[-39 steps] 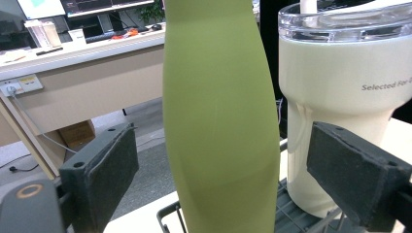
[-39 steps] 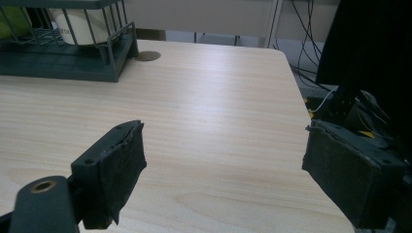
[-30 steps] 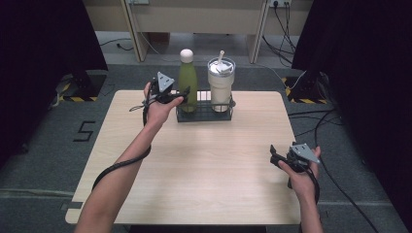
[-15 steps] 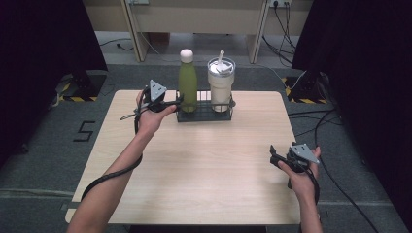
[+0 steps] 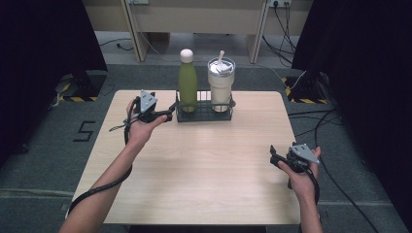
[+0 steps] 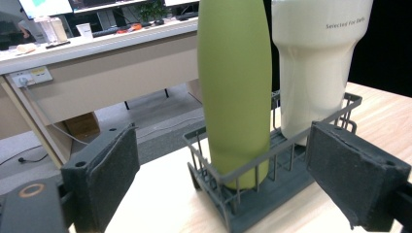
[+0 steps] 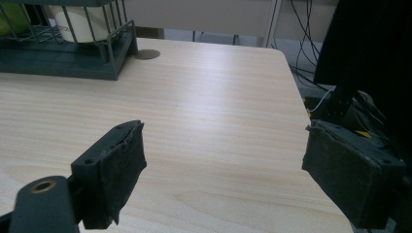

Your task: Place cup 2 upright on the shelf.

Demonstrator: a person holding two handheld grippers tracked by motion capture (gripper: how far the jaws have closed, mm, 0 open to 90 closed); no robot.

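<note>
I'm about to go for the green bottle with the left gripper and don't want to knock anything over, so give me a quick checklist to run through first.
1. Left gripper open: ok, jaws stand wide apart.
2. Left gripper empty: ok, nothing between its jaws.
3. Green bottle upright in the wire basket: ok.
4. Room beside the bottle: not ok, the cream tumbler stands close against it in the same basket, so the far jaw has little space.
5. Right gripper out of the way: ok, open and empty near the table's right front edge.
6. Bottle cap tight: cannot tell.
</note>
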